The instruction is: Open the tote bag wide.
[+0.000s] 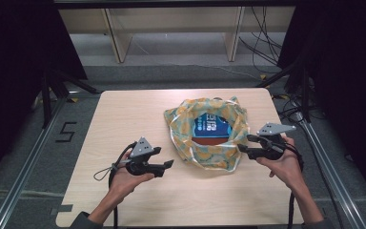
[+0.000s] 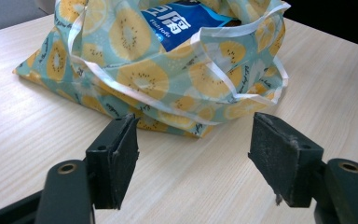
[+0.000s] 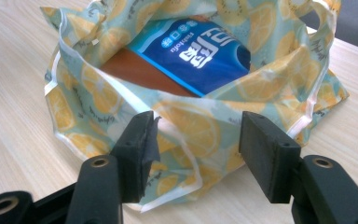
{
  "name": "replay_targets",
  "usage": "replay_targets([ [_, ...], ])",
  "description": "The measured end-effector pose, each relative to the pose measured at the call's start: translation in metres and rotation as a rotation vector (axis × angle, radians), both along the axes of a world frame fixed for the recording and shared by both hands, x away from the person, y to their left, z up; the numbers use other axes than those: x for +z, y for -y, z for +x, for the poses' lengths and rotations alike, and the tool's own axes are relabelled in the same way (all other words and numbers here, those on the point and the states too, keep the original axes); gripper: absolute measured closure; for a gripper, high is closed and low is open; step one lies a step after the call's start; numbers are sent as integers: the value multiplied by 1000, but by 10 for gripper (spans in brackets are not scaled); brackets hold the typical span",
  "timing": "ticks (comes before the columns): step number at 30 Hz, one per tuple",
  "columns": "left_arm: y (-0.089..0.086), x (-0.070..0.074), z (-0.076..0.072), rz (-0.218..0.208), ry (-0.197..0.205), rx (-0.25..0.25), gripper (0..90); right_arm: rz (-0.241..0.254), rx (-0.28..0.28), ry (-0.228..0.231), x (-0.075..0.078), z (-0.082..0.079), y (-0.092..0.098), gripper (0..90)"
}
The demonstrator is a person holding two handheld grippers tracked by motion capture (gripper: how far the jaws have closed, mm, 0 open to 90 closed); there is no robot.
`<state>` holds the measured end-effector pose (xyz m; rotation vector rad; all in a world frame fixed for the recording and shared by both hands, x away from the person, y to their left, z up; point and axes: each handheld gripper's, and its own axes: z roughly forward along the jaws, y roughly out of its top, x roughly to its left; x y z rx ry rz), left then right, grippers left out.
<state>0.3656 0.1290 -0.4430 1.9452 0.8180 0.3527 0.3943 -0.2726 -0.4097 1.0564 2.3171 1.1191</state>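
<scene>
Nearest the desk's (image 1: 124, 200) front edge, the left gripper (image 1: 167, 165) hovers over bare wood with its jaws spread and nothing between them, short of the bag's near-left side. The right gripper (image 1: 244, 143) sits a little farther in, toward the right edge, jaws also apart; its pads (image 3: 142, 140) stand on either side of a fold of the rim, but they do not look to be pressing on it.

The fabric bag (image 1: 190, 143) (teal, printed with orange slices, trimmed in white) lies slumped just right of the desk's middle, mouth gaping upward. Inside it lies a blue packet (image 1: 213, 125) over something reddish-brown.

The bag will likely handle as soft, light cloth that collapses and slides over the wood when tugged from one side only. The white-edged rim (image 2: 223, 74), or a handle loop, seems the best hold: pinch a single layer at opposite sides, so the mouth stays open and the packet does not spill.
</scene>
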Motion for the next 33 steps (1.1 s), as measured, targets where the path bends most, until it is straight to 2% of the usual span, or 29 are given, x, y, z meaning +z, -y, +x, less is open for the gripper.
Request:
replay_targets([
  [3, -4, -2, -1, 9, 5, -6, 306, 0, 2, 7, -1, -1, 1, 446],
  [4, -6, -5, -3, -4, -13, 10, 297, 0, 1, 0, -4, -3, 1, 433],
  [5, -6, -5, -3, -4, -13, 10, 294, 6, -3, 15, -5, -4, 1, 428],
  [6, -10, -7, -2, 16, -10, 2, 294, 6, -3, -22, -5, -6, 1, 421],
  [7, -10, -7, -2, 16, -10, 2, 291, 0, -2, -3, -7, -5, 1, 413],
  [8, -11, -9, -2, 5, -11, 7, 291, 0, -2, -3, -7, -5, 1, 413],
  [9, -13, -11, -3, 16, -23, 16, 285, 6, -15, -20, -9, -7, 0, 400],
  [10, -14, -13, -4, 7, -25, 17, 285, -12, 4, -9, -10, -6, 2, 396],
  [11, -16, -13, -4, 11, -26, 13, 282, -6, -2, 4, -12, -7, 2, 388],
  [12, -17, -14, -5, 16, -26, 13, 279, 1, -21, -15, -13, -9, 1, 377],
  [14, -17, -15, -6, 10, -29, 19, 275, -16, -1, 4, -14, -10, 2, 375],
  [17, -19, -18, -8, 8, -31, 23, 273, -9, -12, -17, -14, -14, 1, 370],
  [20, -21, -19, -10, 18, -24, 23, 272, -16, 0, 1, -14, -16, 1, 364],
  [21, -21, -19, -12, 24, -25, 23, 271, 0, -23, -13, -14, -20, -2, 360],
  [22, -20, -20, -14, 23, -27, 29, 270, -26, 3, 3, -15, -19, 0, 358],
  [24, -20, -22, -15, 12, -26, 26, 268, -23, 4, 19, -16, -20, -2, 353],
  [25, -21, -24, -18, 19, -31, 30, 267, -14, -11, 2, -17, -23, -3, 350],
  [28, -22, -29, -22, 19, -29, 27, 265, -16, 3, 10, -20, -26, -4, 346],
  [29, -24, -29, -23, 39, -28, 19, 265, -13, 1, -7, -21, -28, -6, 345],
  [31, -24, -30, -24, 38, -28, 18, 265, -39, 34, 19, -25, -27, -5, 340],
  [32, -24, -30, -24, 38, -28, 18, 264, -33, 20, -13, -25, -30, -6, 333],
  [33, -25, -31, -25, 37, -27, 20, 264, -48, 32, 15, -28, -29, -6, 329],
])
